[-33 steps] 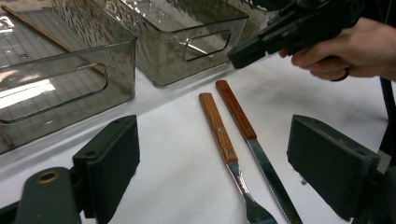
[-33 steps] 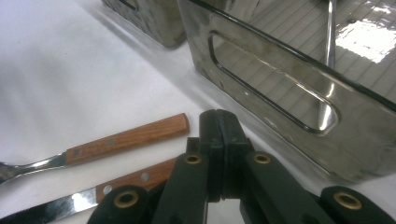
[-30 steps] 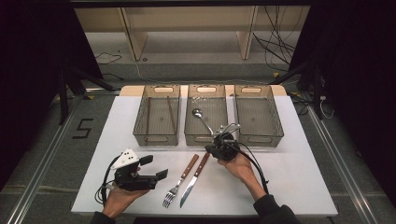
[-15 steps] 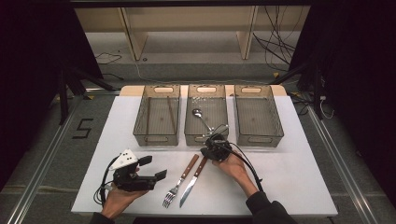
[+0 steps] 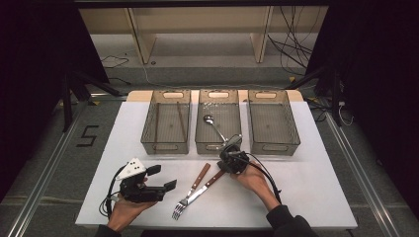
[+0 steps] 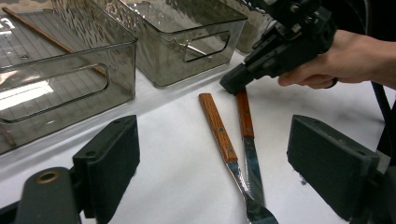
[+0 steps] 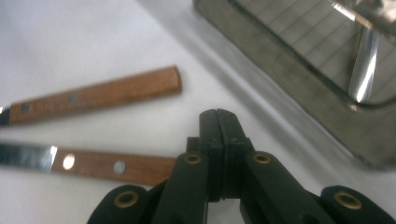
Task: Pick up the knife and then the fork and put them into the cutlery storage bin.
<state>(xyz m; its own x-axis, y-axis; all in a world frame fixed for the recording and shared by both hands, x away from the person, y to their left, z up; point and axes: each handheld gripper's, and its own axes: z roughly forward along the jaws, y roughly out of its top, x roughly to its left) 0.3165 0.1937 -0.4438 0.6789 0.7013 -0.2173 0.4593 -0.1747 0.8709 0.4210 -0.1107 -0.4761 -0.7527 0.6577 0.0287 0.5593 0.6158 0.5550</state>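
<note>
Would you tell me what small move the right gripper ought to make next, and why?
Probably open its fingers first. The right gripper is shut with nothing between them, its tip at the end of the knife's wooden handle, which lies flat on the table beside the fork.

the right gripper [image 7: 218,122] hid the knife's handle [image 7: 112,166] end, and the fork's tines [image 6: 261,215] ran off the left gripper view's bottom edge.

Wood-handled knife [image 6: 244,122] with glossy steel blade, wood-handled fork [image 6: 223,135], smoky translucent plastic bins [image 5: 218,121], matt white table [image 5: 316,192]
</note>
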